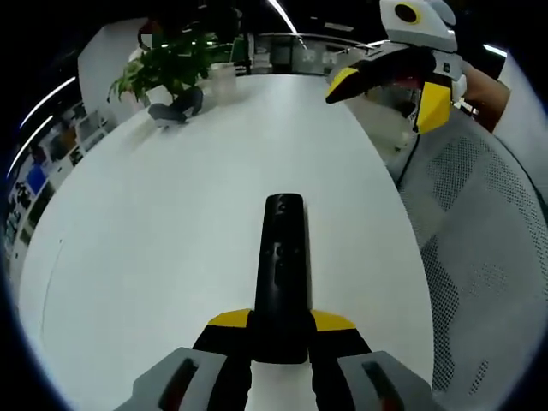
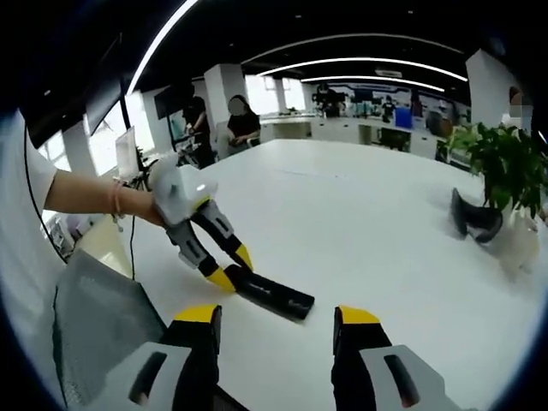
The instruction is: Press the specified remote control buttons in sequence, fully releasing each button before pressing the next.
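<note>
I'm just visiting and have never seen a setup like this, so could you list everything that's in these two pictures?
remote control: one, black, lying on the table, its near end between the left tool's jaws
table: one, white, long
potted plant: one, green leaves, far end of the table
dark curved object: one, dark grey, on the table beside the plant; I cannot tell what it is
mesh chair: one, pale grey, at the table's edge
people in the background: two, dark clothes, beyond the table
left tool: one, grey with yellow tips, shut on the remote control
right tool: one, same colours, jaws apart above the table
</note>
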`<control>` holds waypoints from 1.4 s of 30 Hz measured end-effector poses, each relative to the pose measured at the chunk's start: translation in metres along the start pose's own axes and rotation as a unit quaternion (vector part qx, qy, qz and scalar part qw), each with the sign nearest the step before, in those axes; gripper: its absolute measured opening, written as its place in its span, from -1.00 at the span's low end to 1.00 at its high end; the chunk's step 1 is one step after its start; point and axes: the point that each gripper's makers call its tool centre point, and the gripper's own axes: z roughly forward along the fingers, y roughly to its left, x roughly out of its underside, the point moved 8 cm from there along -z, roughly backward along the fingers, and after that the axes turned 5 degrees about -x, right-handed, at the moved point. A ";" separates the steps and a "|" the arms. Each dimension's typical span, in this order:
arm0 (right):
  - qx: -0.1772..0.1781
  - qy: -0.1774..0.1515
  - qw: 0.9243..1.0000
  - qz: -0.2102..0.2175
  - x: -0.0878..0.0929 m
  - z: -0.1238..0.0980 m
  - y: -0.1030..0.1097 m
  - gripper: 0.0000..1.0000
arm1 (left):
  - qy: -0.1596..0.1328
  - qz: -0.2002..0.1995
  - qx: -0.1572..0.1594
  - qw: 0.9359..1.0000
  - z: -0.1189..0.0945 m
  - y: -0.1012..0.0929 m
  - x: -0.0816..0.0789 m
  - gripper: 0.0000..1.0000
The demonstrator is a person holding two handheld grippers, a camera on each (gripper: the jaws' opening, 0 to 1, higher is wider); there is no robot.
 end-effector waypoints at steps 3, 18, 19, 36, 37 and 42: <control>-0.008 0.011 1.000 -0.009 0.001 0.003 0.003 -0.04 | -0.001 -0.003 0.000 1.000 -0.001 -0.005 0.001 -0.52; -0.045 0.071 0.995 -0.050 0.012 0.021 0.014 -0.22 | -0.008 -0.010 0.006 1.000 -0.005 -0.030 0.006 -0.52; -0.048 0.075 0.995 -0.053 0.013 0.022 0.015 -0.23 | -0.009 -0.011 0.006 1.000 -0.006 -0.032 0.006 -0.52; -0.092 0.135 0.983 -0.087 0.034 0.033 0.030 -0.35 | -0.027 -0.017 0.005 0.999 -0.009 -0.053 0.014 -0.52; -0.094 0.137 0.982 -0.088 0.035 0.034 0.031 -0.37 | -0.030 -0.015 0.006 0.999 -0.009 -0.054 0.014 -0.52; -0.106 0.156 0.977 -0.102 0.039 0.038 0.033 -0.46 | -0.033 -0.010 0.011 0.999 -0.011 -0.060 0.016 -0.52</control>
